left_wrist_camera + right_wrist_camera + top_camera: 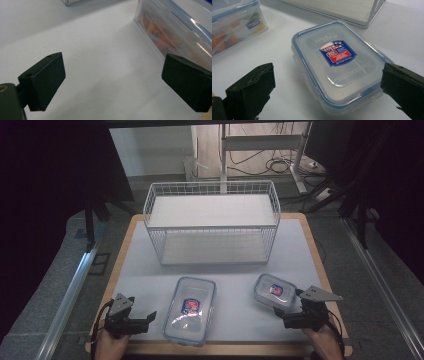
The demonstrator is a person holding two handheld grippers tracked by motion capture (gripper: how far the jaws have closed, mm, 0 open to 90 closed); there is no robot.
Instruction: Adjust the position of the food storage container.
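The bench (pixel 305 245) has a white top with a wooden edge. At its far half stands a white wire basket (pixel 212 222), lying on its side so that the open part faces the person.

In front of the basket, near the middle of the near half, lies the big box (pixel 190 309). It is a clear box with a blue seal in the lid and a red and blue label on top. Something orange shows through its wall in the left gripper view (pixel 172 37).

To the right of it, a bit apart, lies the small box (pixel 274 291), of the same kind, with its lid on and the same label (pixel 337 53).

The left tool (pixel 142 320) is at the near left corner, just beside the big box. Its jaws stand wide apart over the bare bench and hold nothing; the box wall is close to one jaw.

The right tool (pixel 286 316) is at the near right, just behind the small box. Its jaws are wide open too; the box lies ahead between them, and the pads do not press on it.
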